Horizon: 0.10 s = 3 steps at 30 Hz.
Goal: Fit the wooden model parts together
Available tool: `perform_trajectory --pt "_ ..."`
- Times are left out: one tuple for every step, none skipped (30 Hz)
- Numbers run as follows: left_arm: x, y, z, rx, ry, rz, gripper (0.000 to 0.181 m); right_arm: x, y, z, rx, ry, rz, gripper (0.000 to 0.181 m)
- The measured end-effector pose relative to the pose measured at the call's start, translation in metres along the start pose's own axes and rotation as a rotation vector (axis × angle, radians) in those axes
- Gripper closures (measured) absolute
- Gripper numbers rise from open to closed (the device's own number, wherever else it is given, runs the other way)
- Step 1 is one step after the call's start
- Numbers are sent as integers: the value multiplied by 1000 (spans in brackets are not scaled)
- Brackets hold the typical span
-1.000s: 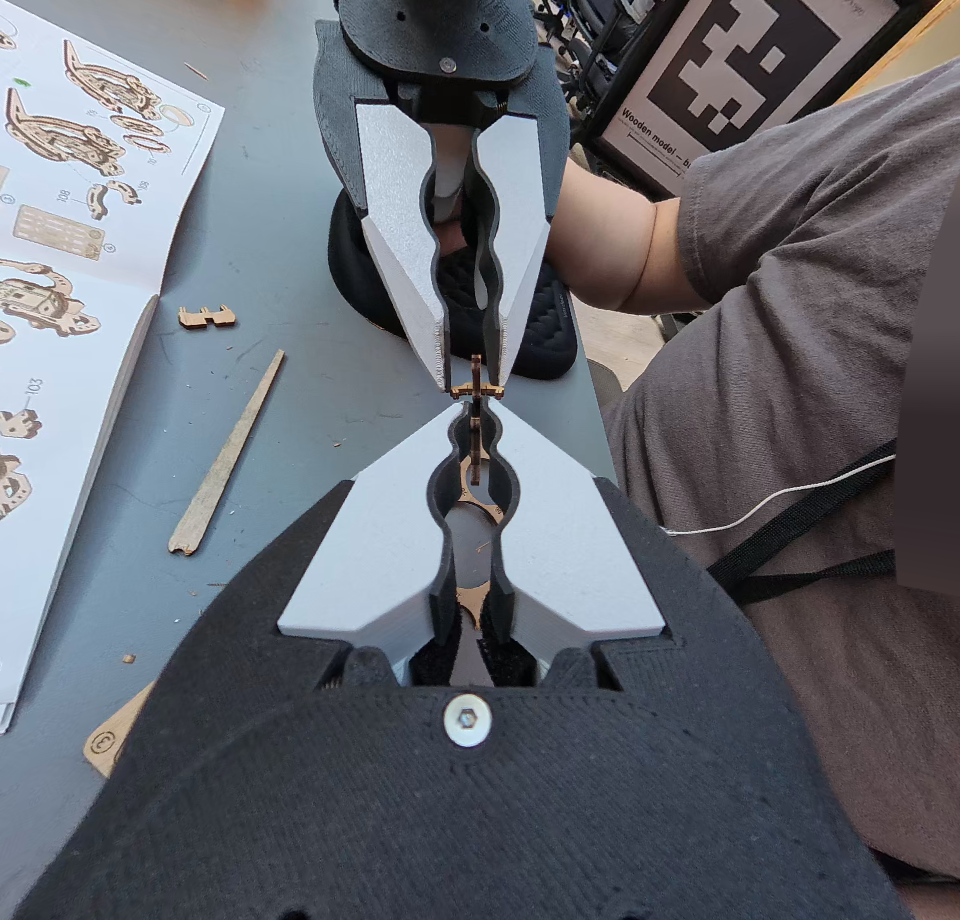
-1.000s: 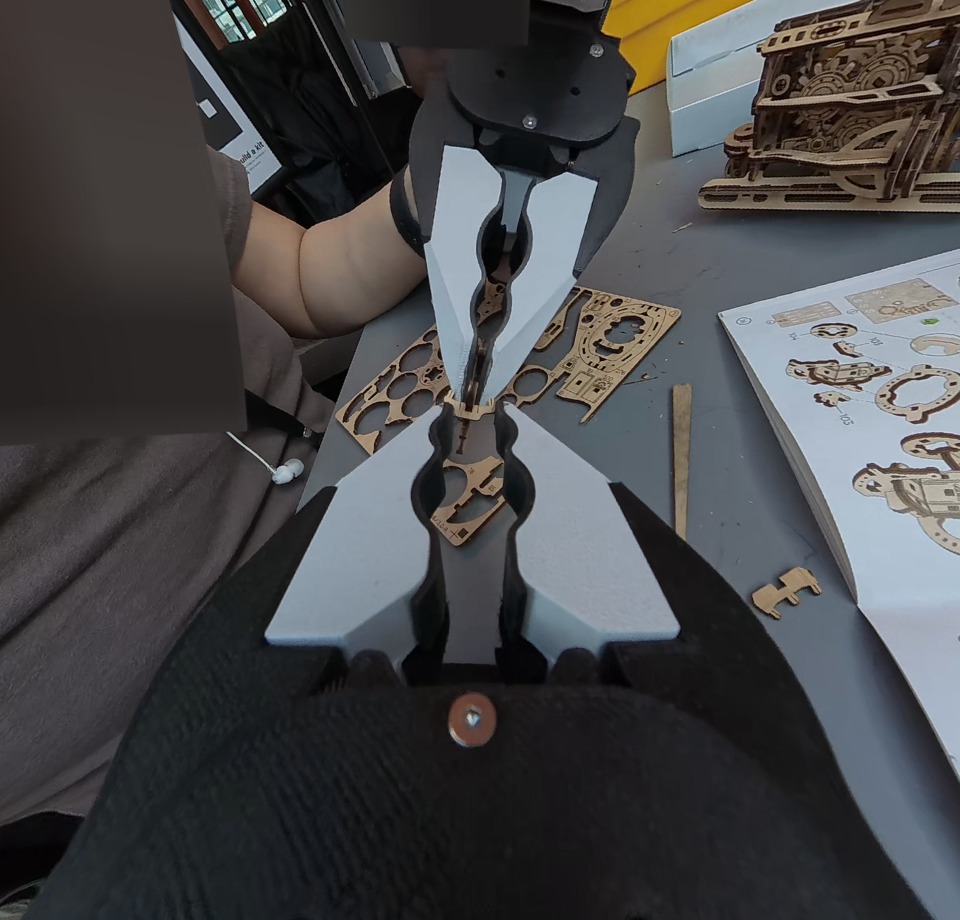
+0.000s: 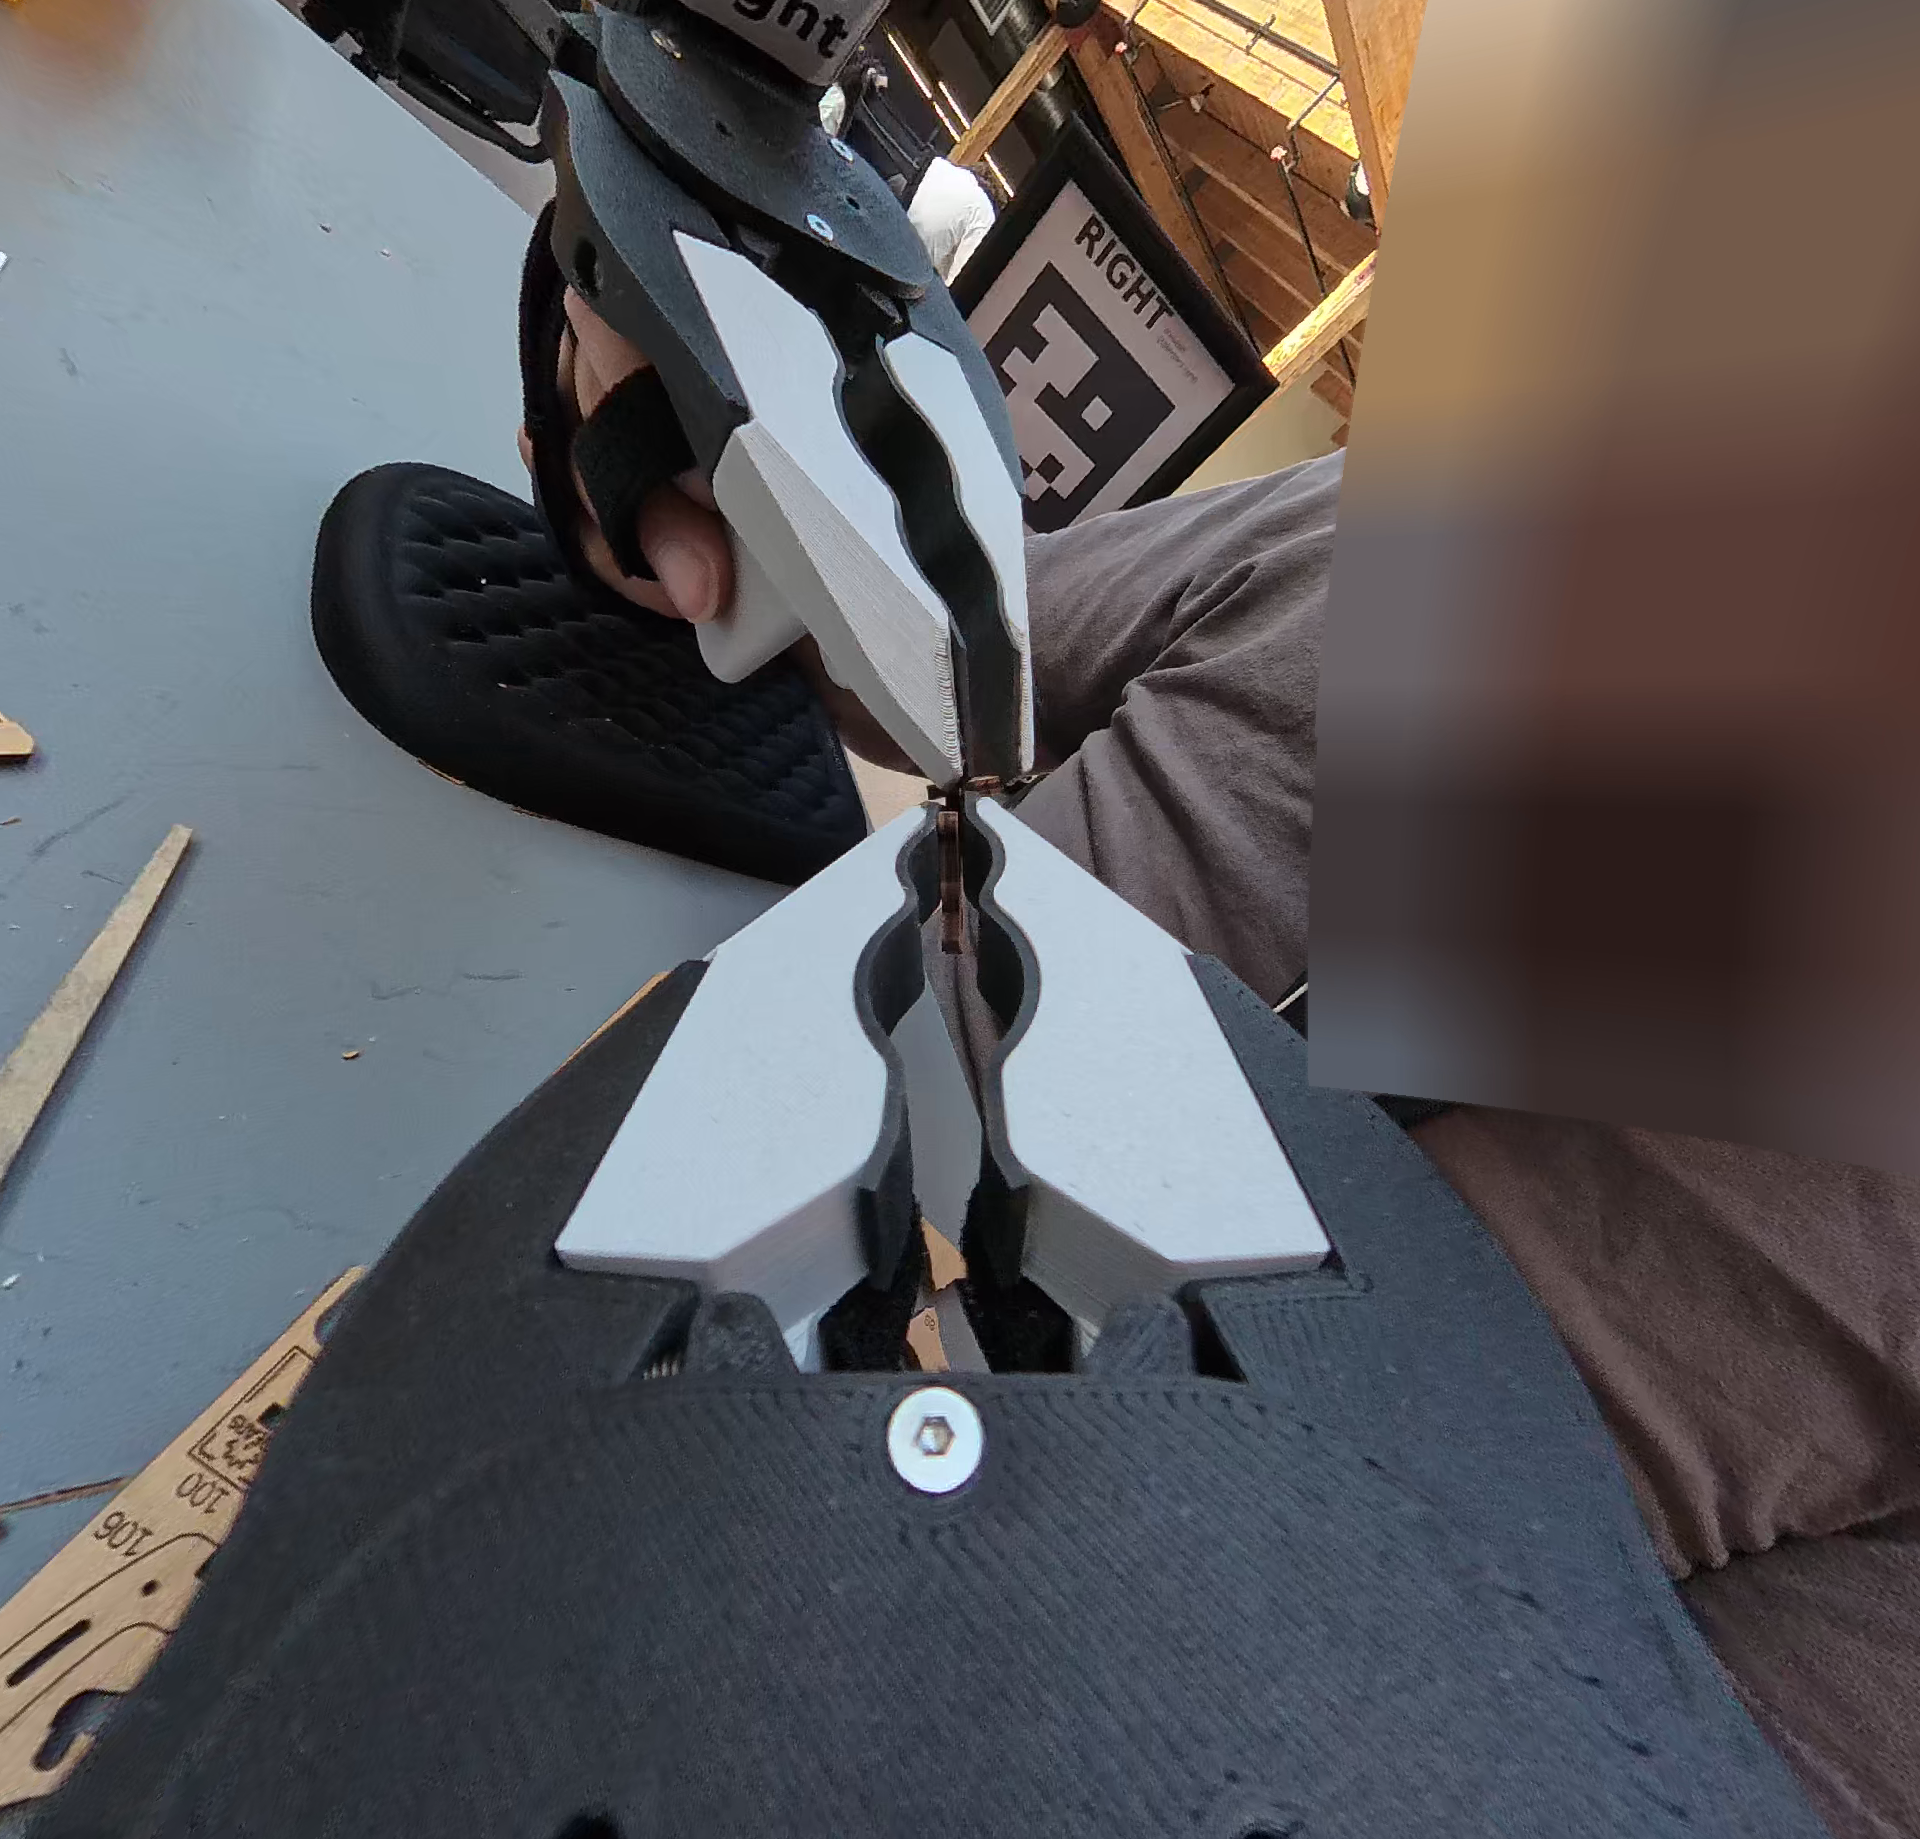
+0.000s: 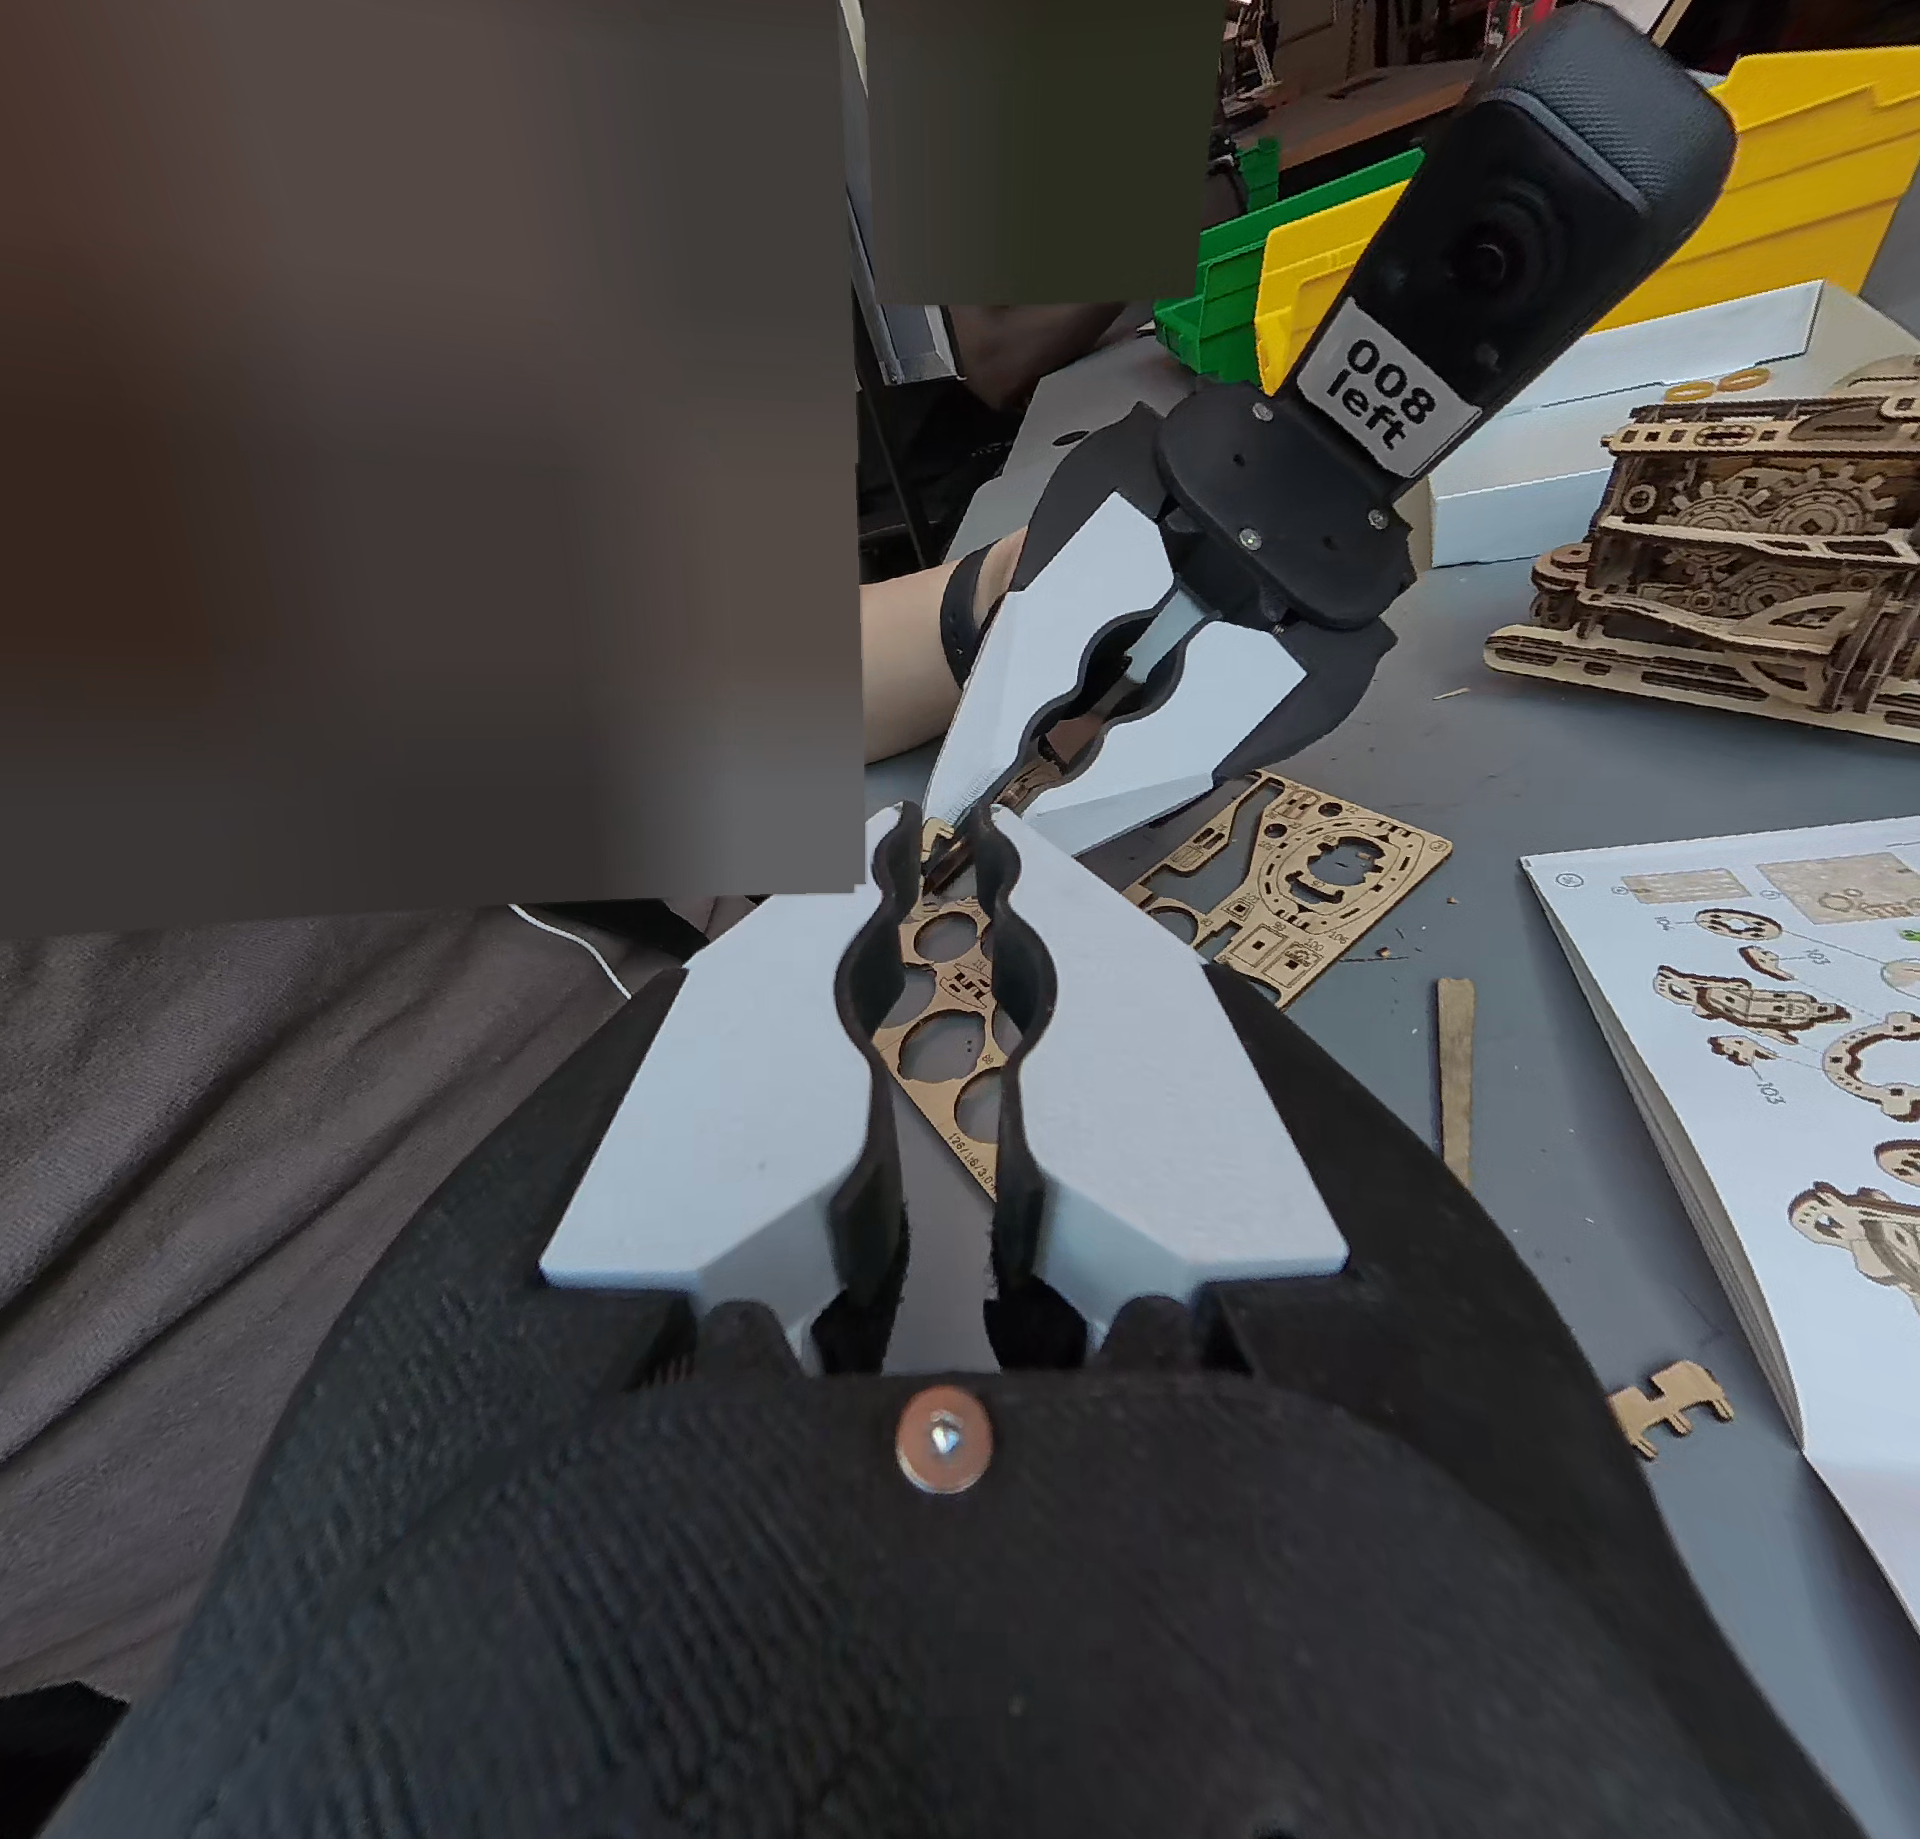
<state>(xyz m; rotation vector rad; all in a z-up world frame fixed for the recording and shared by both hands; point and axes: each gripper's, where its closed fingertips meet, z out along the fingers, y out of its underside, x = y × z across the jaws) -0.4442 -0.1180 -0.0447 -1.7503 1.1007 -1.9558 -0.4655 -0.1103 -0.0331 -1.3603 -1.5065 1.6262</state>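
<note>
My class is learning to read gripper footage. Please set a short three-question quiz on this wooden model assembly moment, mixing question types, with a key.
1. True or false: the left gripper is open and empty.
2. Where do the two grippers meet? A) flat on the table B) in the air near the person's grey shirt C) over the instruction booklet
3. Fill in: the right gripper pinches a small ____ part.

Key: 1 false, it is shut on a thin wooden piece. 2 B. 3 wooden.

Soft daylight; sharp; wide-angle edge distortion
</note>
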Motion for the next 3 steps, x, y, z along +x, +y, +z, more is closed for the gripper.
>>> perform_trajectory --pt "0 -1 0 9 13 -19 181 0 -1 0 6 -2 4 173" --pt "1 -3 0 24 31 -40 181 1 -2 0 18 -3 10 173" --pt "3 -5 -1 42 53 -65 181 1 -5 -1 33 -6 19 173"
